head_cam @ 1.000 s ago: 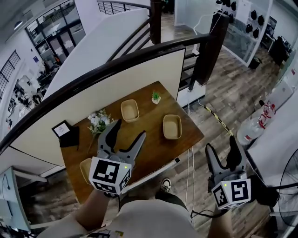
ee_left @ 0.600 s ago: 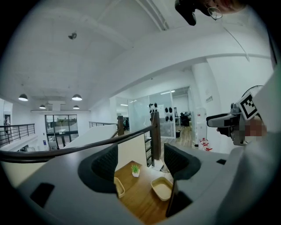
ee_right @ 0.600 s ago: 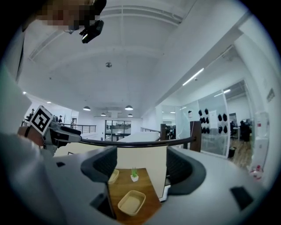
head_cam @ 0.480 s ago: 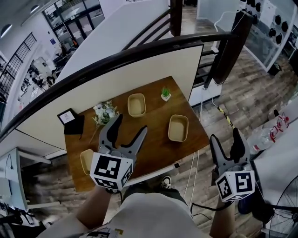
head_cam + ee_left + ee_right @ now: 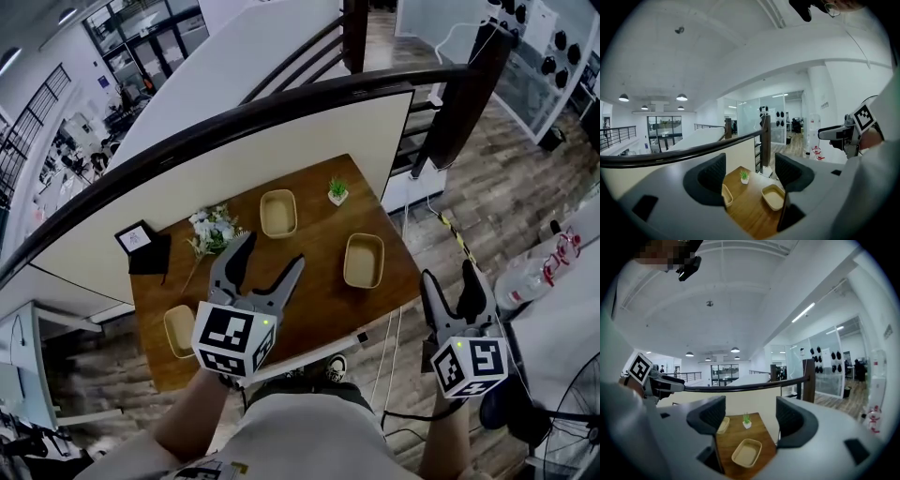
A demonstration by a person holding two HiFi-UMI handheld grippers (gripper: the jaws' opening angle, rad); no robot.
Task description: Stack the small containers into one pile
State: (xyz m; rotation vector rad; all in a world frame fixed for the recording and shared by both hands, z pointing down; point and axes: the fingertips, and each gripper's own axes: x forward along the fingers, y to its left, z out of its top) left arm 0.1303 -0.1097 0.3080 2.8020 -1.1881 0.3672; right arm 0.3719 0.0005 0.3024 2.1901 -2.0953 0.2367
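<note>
Left gripper (image 5: 272, 251) spread empty over the bare middle of the wooden table (image 5: 323, 234); right gripper (image 5: 450, 277) spread empty beyond its right edge.

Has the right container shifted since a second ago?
No. The right container still sits by the table's right edge, same offset from the plant.

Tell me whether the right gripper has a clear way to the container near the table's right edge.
Probably yes. The right gripper hangs off the right side of the table with jaws apart and empty, and nothing stands between it and that container; the small plant stands farther back.
</note>
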